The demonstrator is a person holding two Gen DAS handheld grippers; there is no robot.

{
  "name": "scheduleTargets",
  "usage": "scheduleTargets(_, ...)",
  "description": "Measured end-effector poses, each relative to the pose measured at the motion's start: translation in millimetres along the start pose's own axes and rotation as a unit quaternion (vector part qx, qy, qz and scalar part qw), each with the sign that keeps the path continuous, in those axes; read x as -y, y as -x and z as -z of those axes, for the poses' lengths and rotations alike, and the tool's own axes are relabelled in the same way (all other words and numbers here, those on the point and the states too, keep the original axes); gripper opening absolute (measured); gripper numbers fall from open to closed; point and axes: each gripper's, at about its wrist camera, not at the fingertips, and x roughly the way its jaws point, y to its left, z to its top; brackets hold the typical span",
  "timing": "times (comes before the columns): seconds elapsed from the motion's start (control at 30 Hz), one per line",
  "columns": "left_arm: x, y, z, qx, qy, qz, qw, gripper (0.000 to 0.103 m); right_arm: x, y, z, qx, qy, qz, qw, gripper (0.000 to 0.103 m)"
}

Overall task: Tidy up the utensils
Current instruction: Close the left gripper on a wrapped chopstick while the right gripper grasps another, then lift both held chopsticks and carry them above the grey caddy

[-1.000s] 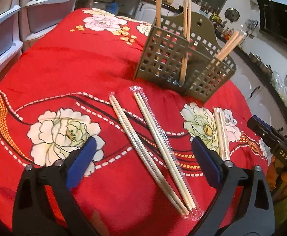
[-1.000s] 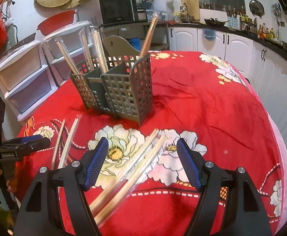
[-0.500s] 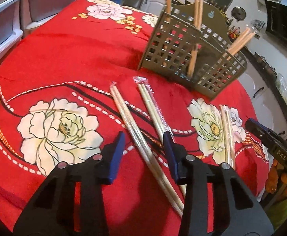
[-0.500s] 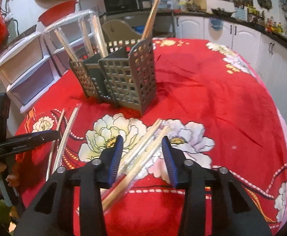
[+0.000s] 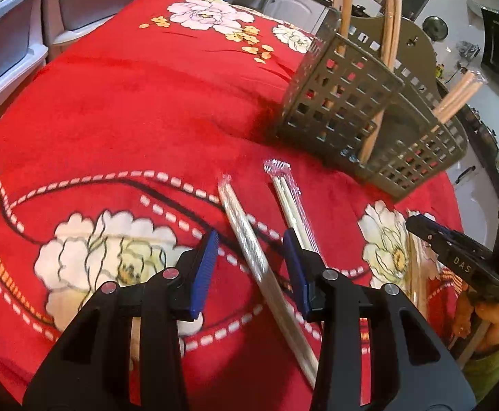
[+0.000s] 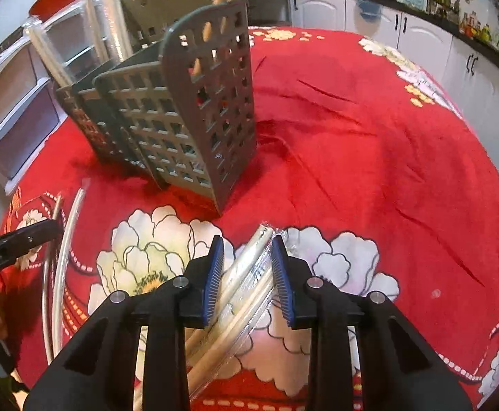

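On the red floral tablecloth [image 5: 153,102], my left gripper [image 5: 249,260] straddles one wrapped chopstick pair [image 5: 249,250], jaws having just narrowed, not yet pinching. My right gripper [image 6: 247,274] is closing around another pair [image 6: 246,274], near the grey utensil caddy [image 6: 188,116].

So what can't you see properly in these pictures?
- Left view: lower end of the wrapped chopsticks, behind the left gripper.
- Right view: near end of the wrapped pair, behind the right gripper's fingers.
- Both views: whether the pads press; motion blur.
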Motion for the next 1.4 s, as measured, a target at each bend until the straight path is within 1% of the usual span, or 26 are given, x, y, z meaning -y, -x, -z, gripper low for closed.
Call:
scheduleTargets(0.07,0.4,-3.3,-5.2,-0.003,0.001,-0.003,1.0,0.031,1.2,-8.1,-1.5,-0.013,-0.005,-0.011,1.0,0.028)
scheduleTargets(0.23,-2.8,-11.8,-20.0,-0.004,0.004,-0.012,0.9999,0.031,-3.0,-10.4,-1.8,-0.004,0.005,-0.007,1.0,0.028)
scheduleTargets(0.33,-3.0,-15.2,-24.2,-0.003,0.006,-0.015,0.9999,0.031,-6.7,-8.6,-0.2,-0.002,0.008,-0.015,1.0,0.023)
scheduleTargets(0.5,-6.9,-18.8,-30.0,-0.003,0.009,-0.013,0.9999,0.031,-11.5,-7.0,1.5,-0.006,0.01,-0.038,0.999,0.021)
scheduleTargets(0.57,-9.6,-19.4,-32.3,-0.005,0.014,-0.011,0.9998,0.028,-15.6,-6.3,2.5,-0.011,0.015,-0.049,0.999,0.021)
scheduleTargets(0.63,-10.1,-20.1,-33.9,-0.006,0.011,-0.013,0.9998,0.026,-20.8,-4.9,3.2,-0.013,0.023,-0.05,0.998,0.021)
scheduleTargets(0.87,-12.1,-22.3,-36.6,-0.005,0.012,-0.013,0.9998,0.021,-26.8,-8.4,0.2,-0.027,0.025,-0.03,0.999,0.021)
scheduleTargets(0.97,-9.9,-23.2,-35.6,-0.001,0.003,-0.022,0.9998,0.015,-33.0,-10.6,-0.7,-0.026,0.03,-0.02,0.999,0.023)
scheduleTargets(1.0,-9.0,-23.7,-35.5,0.0,-0.002,-0.026,0.9997,0.012,-35.2,-10.3,0.3,-0.025,0.032,-0.017,0.999,0.022)
scheduleTargets(1.03,-8.8,-23.7,-35.1,0.0,-0.004,-0.027,0.9996,0.01,-38.4,-10.7,-0.5,-0.024,0.039,-0.017,0.999,0.018)
scheduleTargets(1.07,-10.5,-23.3,-35.9,0.0,0.001,-0.022,0.9998,0.008,-41.3,-8.8,1.5,-0.023,0.041,-0.021,0.999,0.017)
scheduleTargets(1.13,-13.9,-21.4,-36.3,-0.001,0.009,-0.01,0.9999,0.006,-44.1,-7.1,0.3,-0.021,0.04,-0.033,0.998,0.011)
scheduleTargets(1.23,-13.0,-16.5,-33.9,0.005,0.006,-0.01,0.9999,0.006,-52.3,-0.2,0.8,-0.016,0.044,-0.051,0.998,0.01)
scheduleTargets(1.4,-8.6,4.7,-33.5,0.033,0.0,0.001,0.9994,0.005,-64.3,13.8,-3.3,0.002,0.05,-0.084,0.995,0.01)
